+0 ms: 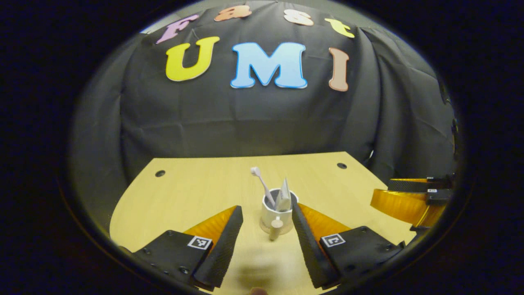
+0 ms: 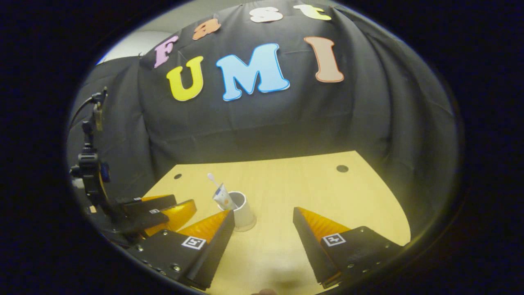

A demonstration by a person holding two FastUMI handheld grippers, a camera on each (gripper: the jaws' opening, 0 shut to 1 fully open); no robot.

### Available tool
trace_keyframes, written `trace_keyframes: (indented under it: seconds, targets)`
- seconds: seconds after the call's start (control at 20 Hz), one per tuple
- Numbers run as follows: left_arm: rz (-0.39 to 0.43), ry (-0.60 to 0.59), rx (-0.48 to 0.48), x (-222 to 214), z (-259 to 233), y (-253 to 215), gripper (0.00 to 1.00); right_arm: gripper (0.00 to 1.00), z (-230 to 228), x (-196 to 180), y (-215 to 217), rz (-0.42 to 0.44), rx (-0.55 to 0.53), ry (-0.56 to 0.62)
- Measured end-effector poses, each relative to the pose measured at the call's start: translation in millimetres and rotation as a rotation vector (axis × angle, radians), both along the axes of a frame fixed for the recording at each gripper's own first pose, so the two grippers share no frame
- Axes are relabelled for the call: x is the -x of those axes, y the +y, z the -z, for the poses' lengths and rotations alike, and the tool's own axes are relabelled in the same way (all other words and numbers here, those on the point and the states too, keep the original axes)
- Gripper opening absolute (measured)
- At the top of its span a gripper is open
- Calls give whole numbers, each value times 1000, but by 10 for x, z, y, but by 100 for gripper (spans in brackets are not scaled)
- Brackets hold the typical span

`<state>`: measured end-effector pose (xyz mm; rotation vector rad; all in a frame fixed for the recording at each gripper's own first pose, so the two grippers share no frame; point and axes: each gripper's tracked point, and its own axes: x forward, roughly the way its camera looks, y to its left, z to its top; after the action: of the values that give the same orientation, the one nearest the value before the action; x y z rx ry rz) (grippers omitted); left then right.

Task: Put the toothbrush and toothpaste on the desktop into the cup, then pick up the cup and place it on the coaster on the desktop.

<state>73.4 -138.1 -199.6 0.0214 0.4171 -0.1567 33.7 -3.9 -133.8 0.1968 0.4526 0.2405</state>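
**Cup loaded, both grippers spread and empty**

Left gripper view: left gripper [image 1: 267, 213] has its fingers spread wide, nothing clamped. The cup [image 1: 276, 214] sits in the gap between the fingertips, centre of frame, slightly lower than middle; neither finger looks to be pressing on it. Cup is white, faceted-looking wall, dark inside, standing upright on the desktop [image 1: 192, 192]. A round pale disc shows under its base, could be the coaster, can't confirm. Toothbrush [image 1: 262, 184] stands in the cup, white handle, head up and leaning toward upper left. Toothpaste [image 1: 283, 195] is a pale tube beside it in the cup, flat crimped end up. A small pale cylinder lies on the desk touching the cup's near side; can't tell what it is. The other gripper's fingers show at the right edge, mid-height.

Right gripper view: right gripper [image 2: 264, 215] also stands wide, holding nothing, bare desk between the fingers. Cup [image 2: 241, 213] sits just behind the left fingertip, left of centre; brush head and tube lean toward upper left. The left gripper sits at the lower left edge.
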Motion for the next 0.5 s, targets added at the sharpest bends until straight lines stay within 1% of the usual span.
trace_keyframes:
  seconds: [0.2,0.4,0.45,0.5]
  targets:
    - [-9,-140,22,155,-477,59,82,88,-305,41,-1,46,63,-117]
    - [-2,-239,64,292,-879,77,100,88,-581,187,7,103,100,-203]
    - [5,-255,75,325,-932,77,100,84,-635,233,-12,124,117,-220]
    - [17,-270,88,352,-993,81,97,88,-674,271,-34,144,127,-233]
